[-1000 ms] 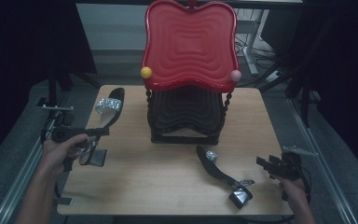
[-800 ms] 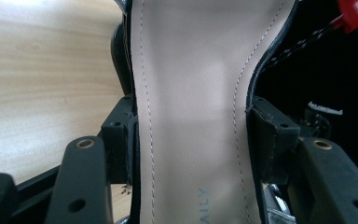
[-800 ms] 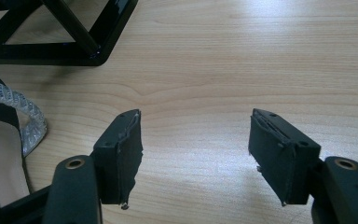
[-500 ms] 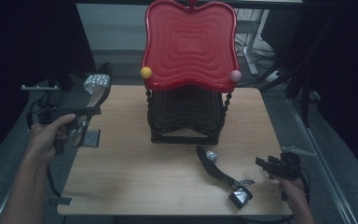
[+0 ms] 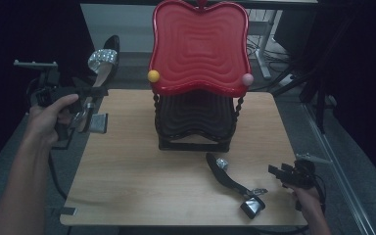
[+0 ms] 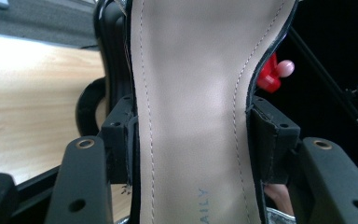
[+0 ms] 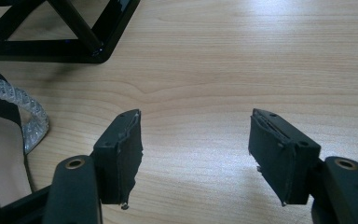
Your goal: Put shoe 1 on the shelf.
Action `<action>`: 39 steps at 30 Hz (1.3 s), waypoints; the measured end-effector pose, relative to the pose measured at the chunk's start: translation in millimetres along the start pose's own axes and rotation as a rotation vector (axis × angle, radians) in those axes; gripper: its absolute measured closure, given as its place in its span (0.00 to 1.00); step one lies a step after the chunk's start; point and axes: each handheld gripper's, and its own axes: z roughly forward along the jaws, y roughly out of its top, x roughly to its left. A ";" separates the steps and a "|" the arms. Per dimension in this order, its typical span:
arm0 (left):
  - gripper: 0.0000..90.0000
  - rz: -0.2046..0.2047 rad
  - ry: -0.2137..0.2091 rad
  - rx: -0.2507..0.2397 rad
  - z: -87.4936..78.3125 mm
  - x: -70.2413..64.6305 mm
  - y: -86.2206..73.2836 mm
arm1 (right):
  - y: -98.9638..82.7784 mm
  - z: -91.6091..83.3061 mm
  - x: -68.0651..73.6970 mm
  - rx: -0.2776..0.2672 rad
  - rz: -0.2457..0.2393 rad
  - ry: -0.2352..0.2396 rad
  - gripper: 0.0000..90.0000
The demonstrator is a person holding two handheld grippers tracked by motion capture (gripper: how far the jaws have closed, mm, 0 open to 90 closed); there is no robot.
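Overhead, the left gripper [image 5: 85, 100] holds a black sandal [image 5: 100, 66] above the table's [image 5: 127, 181] left edge; its jaws are hidden there. Its own view shows them clamping the insole, toe cropped. Meanwhile the right gripper [image 7: 196, 140] gapes empty over wood.

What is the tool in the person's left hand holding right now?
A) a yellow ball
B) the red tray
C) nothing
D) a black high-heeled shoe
D: the left tool grips a black high-heeled shoe lifted off the table, its insole pinched between both pads.
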 end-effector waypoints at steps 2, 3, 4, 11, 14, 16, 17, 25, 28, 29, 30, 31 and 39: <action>0.47 0.001 -0.006 -0.005 1.9 -4.1 5.1 | 0.0 0.0 0.0 -0.001 0.002 0.000 0.39; 0.47 0.002 -0.013 -0.010 3.9 -8.6 10.2 | 0.0 0.0 0.0 -0.001 0.002 0.000 0.39; 0.47 0.006 -0.015 -0.015 5.3 -11.5 13.1 | 0.0 -0.1 -0.3 -0.001 0.003 0.000 0.39; 0.47 0.020 -0.043 -0.025 24.4 -38.8 37.2 | -0.4 0.0 -2.7 0.001 0.011 -0.004 0.39; 0.47 0.029 -0.035 -0.014 33.1 -48.0 45.0 | -0.1 -0.6 -2.7 -0.002 0.013 -0.003 0.39; 0.47 0.037 -0.023 -0.005 41.2 -55.6 52.7 | -0.4 -0.3 -3.2 -0.001 0.011 -0.003 0.39; 0.47 0.037 -0.020 -0.002 44.7 -58.6 55.9 | -0.6 -0.1 -3.3 0.000 0.012 -0.002 0.39; 0.47 0.059 -0.016 0.013 71.0 -82.1 80.2 | -0.6 0.3 -3.3 0.001 0.014 0.001 0.39; 0.47 0.066 -0.022 0.016 79.7 -90.6 86.9 | -0.8 1.1 -3.7 0.003 0.008 0.001 0.39; 0.47 0.072 -0.024 0.016 82.9 -93.5 88.6 | -0.9 1.2 -3.8 0.002 0.008 0.003 0.39; 0.47 0.074 -0.026 0.017 86.3 -96.4 89.9 | -1.1 1.3 -3.8 0.002 0.011 0.006 0.39; 0.47 0.076 -0.025 0.020 90.0 -98.9 91.2 | -1.3 1.9 -3.7 0.002 0.014 0.009 0.39; 0.47 0.082 0.067 0.033 127.2 -117.2 101.3 | -0.4 -0.2 -4.2 -0.005 0.018 0.010 0.38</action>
